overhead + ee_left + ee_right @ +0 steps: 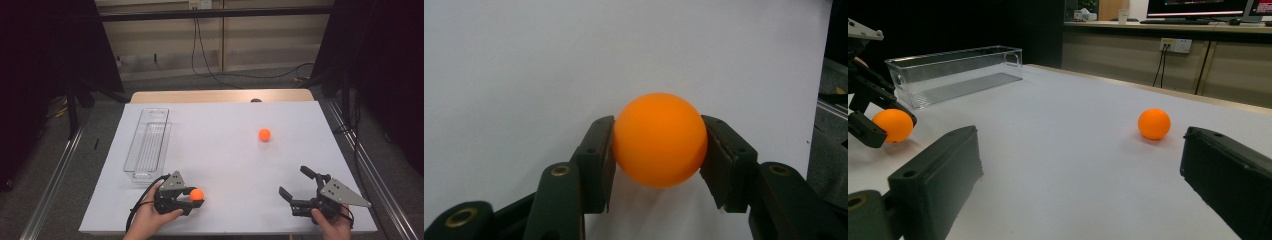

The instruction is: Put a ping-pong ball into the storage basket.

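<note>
Near the table's front left, my left gripper (pixel 196 196) is shut on an orange ball (pixel 197 194). The left gripper view has that ball (pixel 659 139) pinched between both black pads, just above the white tabletop. A second orange ball (pixel 264 134) lies loose on the table, right of centre; in the right gripper view this ball (pixel 1154 124) sits ahead between the jaws, well beyond them. My right gripper (pixel 296 182) rests at the front right, open, with nothing between its fingers (pixel 938 175). The held ball (pixel 893 125) is at the far left of the right gripper view.
A clear plastic bin (pixel 148 143) stands lengthwise on the left part of the white table (pixel 225 160); the same bin (pixel 955 74) looks to have nothing in it. Dark curtains flank the table, and cables run across the floor behind it.
</note>
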